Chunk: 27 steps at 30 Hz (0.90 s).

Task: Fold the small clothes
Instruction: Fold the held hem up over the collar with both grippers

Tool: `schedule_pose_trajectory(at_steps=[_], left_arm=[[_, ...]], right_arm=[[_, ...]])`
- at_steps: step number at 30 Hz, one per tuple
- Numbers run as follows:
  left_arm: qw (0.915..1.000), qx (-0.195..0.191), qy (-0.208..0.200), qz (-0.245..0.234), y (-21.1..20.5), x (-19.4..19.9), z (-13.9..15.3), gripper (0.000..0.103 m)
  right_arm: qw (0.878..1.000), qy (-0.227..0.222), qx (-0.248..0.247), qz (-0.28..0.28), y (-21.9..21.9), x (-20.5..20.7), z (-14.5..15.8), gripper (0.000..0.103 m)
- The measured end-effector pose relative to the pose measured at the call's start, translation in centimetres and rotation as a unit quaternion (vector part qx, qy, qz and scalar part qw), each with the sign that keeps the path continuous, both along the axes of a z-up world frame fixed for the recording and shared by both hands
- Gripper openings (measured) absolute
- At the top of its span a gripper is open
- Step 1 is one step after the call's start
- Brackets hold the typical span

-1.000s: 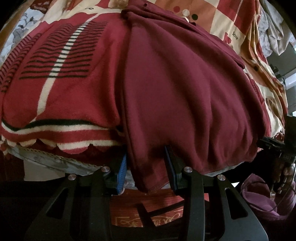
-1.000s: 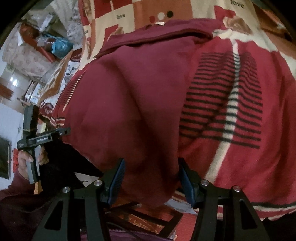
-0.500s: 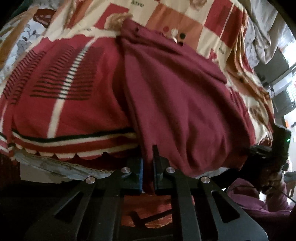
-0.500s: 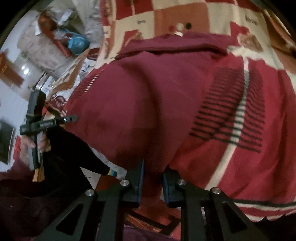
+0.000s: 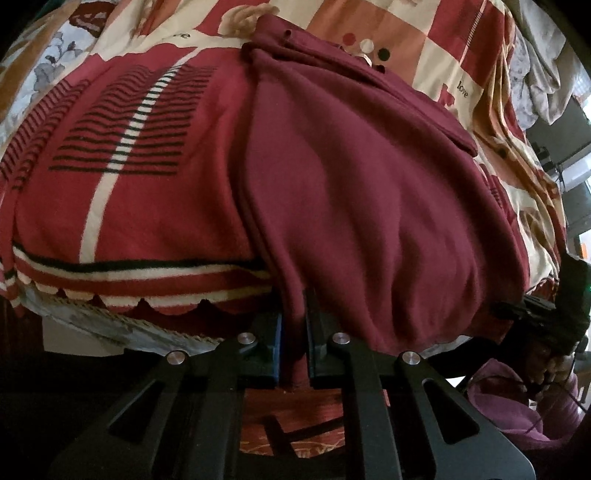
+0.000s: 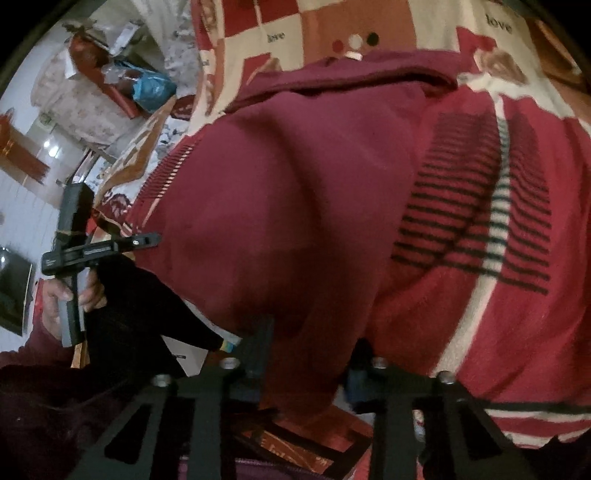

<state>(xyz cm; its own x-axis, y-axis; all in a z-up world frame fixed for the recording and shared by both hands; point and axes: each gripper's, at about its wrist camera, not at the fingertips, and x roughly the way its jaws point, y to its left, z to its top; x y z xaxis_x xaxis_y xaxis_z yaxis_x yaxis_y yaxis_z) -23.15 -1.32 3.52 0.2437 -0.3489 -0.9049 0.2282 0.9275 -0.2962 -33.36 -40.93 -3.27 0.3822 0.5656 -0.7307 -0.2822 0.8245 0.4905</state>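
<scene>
A maroon garment (image 5: pixel 369 206) lies spread on a bed, its near hem hanging over the bed's front edge. My left gripper (image 5: pixel 293 343) is shut on the hem at the garment's left corner. In the right wrist view the same garment (image 6: pixel 288 206) fills the middle, and my right gripper (image 6: pixel 306 350) has its jaws wide apart with the hem's right corner hanging between them. The left gripper also shows in the right wrist view (image 6: pixel 147 240), at the garment's other corner.
A red blanket with black and cream stripes (image 5: pixel 129 177) covers the bed under the garment. A checked quilt (image 5: pixel 369 33) lies behind. A patterned red floor (image 5: pixel 295 428) shows below the bed edge. Room clutter (image 6: pixel 122 85) stands far left.
Both grippers closed on the hem half a second ago. The left stays shut on it. The right gripper's jaws have since opened wide again.
</scene>
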Motion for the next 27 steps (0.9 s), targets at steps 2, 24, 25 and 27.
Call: schedule_pose_trajectory(at_steps=[2,24,25,27], left_arm=[[0.9998,-0.012,-0.003,-0.015,-0.3,-0.5,0.8,0.008],[0.998,-0.011,-0.025,-0.056,-2.5,-1.7,3.4,0.007],[0.9982,-0.001,-0.024,-0.055,-2.7,-1.6,2.9,0.007],[0.9986,0.012,-0.016,-0.049,-2.9,-1.2,1.9,0.007]], right_arm=[[1.0,-0.013,0.005,0.006,0.2,-0.2,1.0,0.019],[0.999,-0.019,0.023,0.03,-0.3,-0.5,1.8,0.017],[0.999,-0.015,0.024,0.03,-0.3,-0.4,1.5,0.017],[1.0,-0.001,0.02,0.023,-0.2,-0.1,0.7,0.021]])
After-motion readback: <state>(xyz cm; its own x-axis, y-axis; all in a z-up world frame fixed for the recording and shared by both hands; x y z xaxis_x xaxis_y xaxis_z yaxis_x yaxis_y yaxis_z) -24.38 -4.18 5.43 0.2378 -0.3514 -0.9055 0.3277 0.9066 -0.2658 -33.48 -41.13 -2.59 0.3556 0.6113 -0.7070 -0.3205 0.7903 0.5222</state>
